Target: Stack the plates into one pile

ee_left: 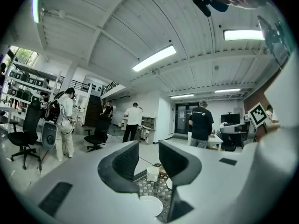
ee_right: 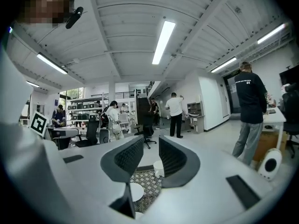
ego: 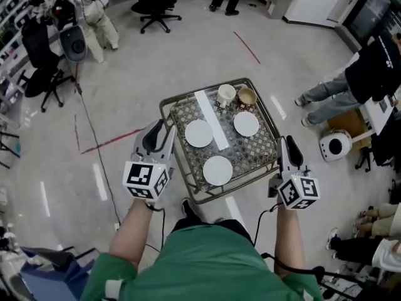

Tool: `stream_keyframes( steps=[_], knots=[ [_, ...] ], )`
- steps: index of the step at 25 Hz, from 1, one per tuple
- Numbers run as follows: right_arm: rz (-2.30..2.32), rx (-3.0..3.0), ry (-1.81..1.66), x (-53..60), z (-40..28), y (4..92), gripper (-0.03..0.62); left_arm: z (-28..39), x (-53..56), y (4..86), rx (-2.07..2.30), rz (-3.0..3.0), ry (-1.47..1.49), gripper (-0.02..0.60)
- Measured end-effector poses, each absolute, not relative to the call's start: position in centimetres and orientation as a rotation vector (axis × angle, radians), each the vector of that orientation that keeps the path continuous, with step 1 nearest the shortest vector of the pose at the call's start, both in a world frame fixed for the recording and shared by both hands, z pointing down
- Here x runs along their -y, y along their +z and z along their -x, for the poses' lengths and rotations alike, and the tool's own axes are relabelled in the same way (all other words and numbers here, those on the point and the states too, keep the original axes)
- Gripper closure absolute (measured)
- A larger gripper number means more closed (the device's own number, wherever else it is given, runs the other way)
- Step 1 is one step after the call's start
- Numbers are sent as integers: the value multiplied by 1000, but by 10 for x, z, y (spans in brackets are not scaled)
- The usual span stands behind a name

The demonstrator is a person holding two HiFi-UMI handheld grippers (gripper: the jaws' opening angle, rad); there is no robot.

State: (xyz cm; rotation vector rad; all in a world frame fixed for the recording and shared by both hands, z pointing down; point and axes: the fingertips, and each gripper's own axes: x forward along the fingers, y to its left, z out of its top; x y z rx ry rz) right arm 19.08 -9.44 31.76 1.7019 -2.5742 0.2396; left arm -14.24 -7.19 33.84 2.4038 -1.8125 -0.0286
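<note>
Green-clad person (ego: 207,262) holds left tongs (ego: 164,130), wide apart, and right tongs (ego: 287,144), narrowly apart, both empty, flanking the surface (ego: 169,102), where near plate (ego: 217,170), left plate (ego: 199,133) and right plate (ego: 246,123) lie separately, unstacked.

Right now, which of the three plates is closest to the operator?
The near plate, alone at the front of the table. The left plate and right plate sit farther back, either side of the white strip.
</note>
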Motion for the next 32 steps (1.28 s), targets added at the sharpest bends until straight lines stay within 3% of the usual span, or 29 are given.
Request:
stream_keyframes(
  steps=[9, 20, 32],
  knots=[
    [-1709, 2519, 392, 144, -205, 363, 473, 142, 92, 374, 1784, -2331, 43, 434],
    [-1670, 2430, 920, 245, -251, 490, 470, 111, 137, 427, 1814, -2188, 268, 434],
    [-1633, 1991, 1911, 290, -295, 689, 448, 74, 174, 467, 1808, -2025, 387, 434]
  ],
)
